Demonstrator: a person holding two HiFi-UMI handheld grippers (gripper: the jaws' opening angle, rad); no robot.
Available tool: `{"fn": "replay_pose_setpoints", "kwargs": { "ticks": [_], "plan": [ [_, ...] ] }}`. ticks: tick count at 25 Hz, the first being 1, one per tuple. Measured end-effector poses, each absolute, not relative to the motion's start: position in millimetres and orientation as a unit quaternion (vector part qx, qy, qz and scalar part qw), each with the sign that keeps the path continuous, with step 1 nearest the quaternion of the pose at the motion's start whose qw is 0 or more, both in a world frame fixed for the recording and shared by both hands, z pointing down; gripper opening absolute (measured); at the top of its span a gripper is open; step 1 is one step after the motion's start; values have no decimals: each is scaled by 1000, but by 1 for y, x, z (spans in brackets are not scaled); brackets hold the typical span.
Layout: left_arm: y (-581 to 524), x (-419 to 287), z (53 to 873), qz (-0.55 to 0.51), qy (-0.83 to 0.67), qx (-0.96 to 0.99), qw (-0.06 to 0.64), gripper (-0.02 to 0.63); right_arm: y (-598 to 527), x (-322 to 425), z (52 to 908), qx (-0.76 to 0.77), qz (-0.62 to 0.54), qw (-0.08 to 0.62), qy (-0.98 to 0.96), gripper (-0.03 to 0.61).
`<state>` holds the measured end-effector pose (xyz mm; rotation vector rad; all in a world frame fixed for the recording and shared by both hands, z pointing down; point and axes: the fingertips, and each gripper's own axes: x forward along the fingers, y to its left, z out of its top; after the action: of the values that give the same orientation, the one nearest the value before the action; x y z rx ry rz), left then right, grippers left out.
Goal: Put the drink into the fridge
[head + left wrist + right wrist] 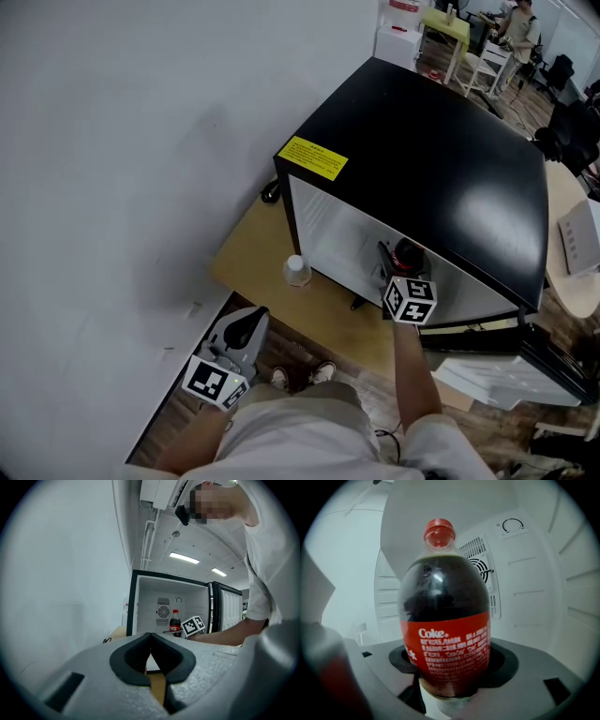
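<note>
The Coke [443, 616] is held upright inside the open fridge [422, 159], clamped at its lower part between the jaws of the right gripper [446, 693]. The left gripper [151, 657] is held low outside the fridge, jaws together on nothing. A small clear bottle [297, 270] is seen on the table [248, 253] beside the fridge.

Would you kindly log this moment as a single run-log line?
step: placing | right claw: shut on Coke, inside fridge | left claw: shut, empty | fridge: open
</note>
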<state>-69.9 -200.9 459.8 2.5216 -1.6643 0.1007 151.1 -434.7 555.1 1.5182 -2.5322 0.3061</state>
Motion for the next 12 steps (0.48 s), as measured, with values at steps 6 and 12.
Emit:
{"fn": "replay_pose_setpoints", "kwargs": {
  "ticks": [6, 12],
  "plan": [
    [-197, -72, 464, 41, -560, 825, 64, 14, -444, 157, 569, 518, 113, 88, -843, 321],
    [-193, -73, 466, 47, -565, 821, 66, 14, -449, 159, 576, 520, 109, 94, -842, 321]
  ]
}}
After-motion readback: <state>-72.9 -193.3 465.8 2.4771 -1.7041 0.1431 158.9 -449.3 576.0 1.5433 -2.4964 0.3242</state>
